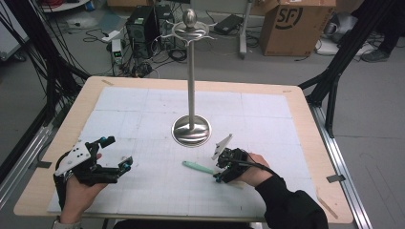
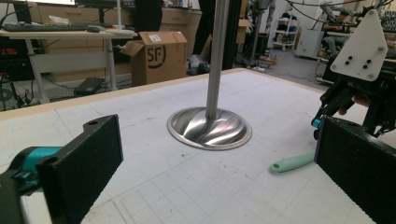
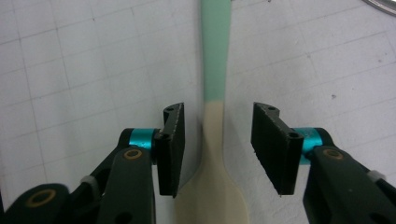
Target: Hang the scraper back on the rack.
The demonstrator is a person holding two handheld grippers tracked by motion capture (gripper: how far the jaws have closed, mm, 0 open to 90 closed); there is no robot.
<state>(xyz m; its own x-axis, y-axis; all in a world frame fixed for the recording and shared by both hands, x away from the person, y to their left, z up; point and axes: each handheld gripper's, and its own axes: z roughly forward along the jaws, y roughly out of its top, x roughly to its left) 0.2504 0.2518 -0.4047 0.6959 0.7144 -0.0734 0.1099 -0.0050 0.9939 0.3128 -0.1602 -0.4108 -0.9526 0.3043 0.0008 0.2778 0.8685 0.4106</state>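
A spoon lies flat on the white gridded mat, with a mint-green handle (image 1: 197, 166) (image 2: 291, 163) (image 3: 215, 51) and a cream bowl end (image 3: 212, 186). My right gripper (image 1: 219, 174) (image 3: 217, 144) is open and straddles the spoon's neck, one jaw on each side, not touching it. My left gripper (image 1: 119, 155) (image 2: 215, 168) is open and holds nothing, at the mat's front left. A tall steel stand (image 1: 191, 81) with a round base (image 2: 210, 128) rises from the mat's middle, just beyond the spoon.
The wooden table (image 1: 305, 124) carries the white mat (image 1: 143, 114). Behind it on the floor are a cardboard box (image 1: 296, 24) (image 2: 161, 53), computer gear and cables (image 1: 143, 28), and black frame legs (image 1: 344, 57).
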